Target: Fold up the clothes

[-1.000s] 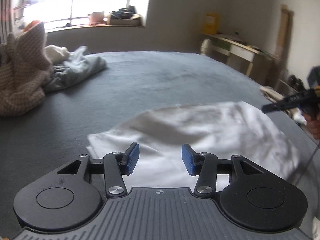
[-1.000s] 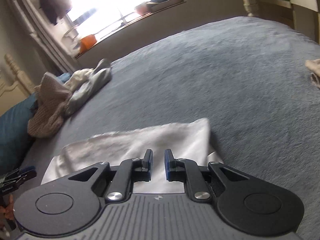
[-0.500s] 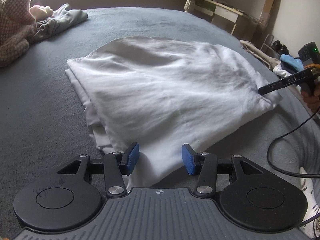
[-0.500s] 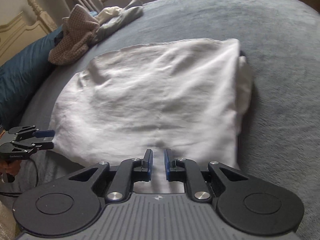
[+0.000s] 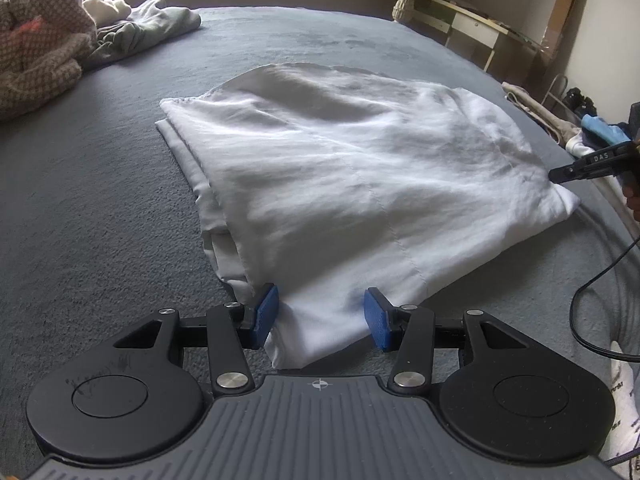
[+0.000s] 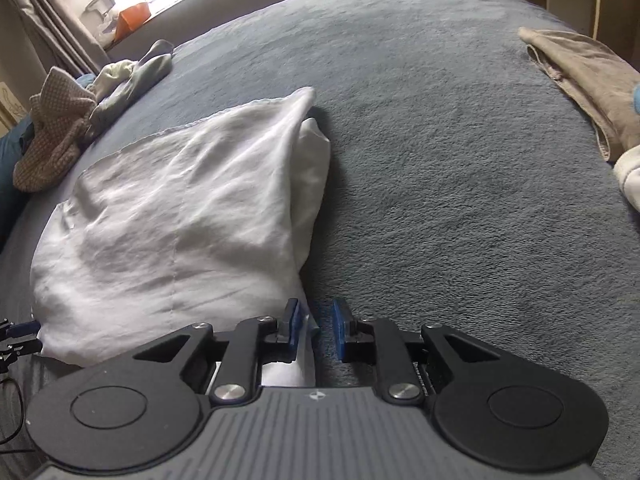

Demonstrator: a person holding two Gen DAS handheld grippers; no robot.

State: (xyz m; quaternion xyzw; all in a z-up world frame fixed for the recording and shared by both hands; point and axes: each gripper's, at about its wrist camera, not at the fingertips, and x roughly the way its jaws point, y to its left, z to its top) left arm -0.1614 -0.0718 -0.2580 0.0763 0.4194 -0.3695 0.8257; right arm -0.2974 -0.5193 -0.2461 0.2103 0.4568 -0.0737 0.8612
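A white garment (image 5: 352, 168) lies folded over on the grey bed; it also shows in the right wrist view (image 6: 180, 208). My left gripper (image 5: 318, 320) is open, its blue pads either side of the garment's near left corner, which lies slack between them. My right gripper (image 6: 316, 326) stands slightly open at the garment's near right corner, a bit of white cloth between its pads, not pinched. The right gripper's tip (image 5: 588, 164) shows at the far right corner in the left wrist view. The left gripper's tip (image 6: 16, 340) shows at the left edge of the right wrist view.
A pile of clothes, a checked brown piece (image 5: 36, 52) and a grey-green one (image 5: 148, 28), lies at the bed's far left. A beige cloth (image 6: 588, 80) lies on the right side. A black cable (image 5: 592, 292) runs by the bed's right edge. A desk (image 5: 472, 20) stands beyond.
Both grippers came down and laid the garment's upper half over onto the bed. The right gripper's pads have parted a little and the cloth now rests slack.
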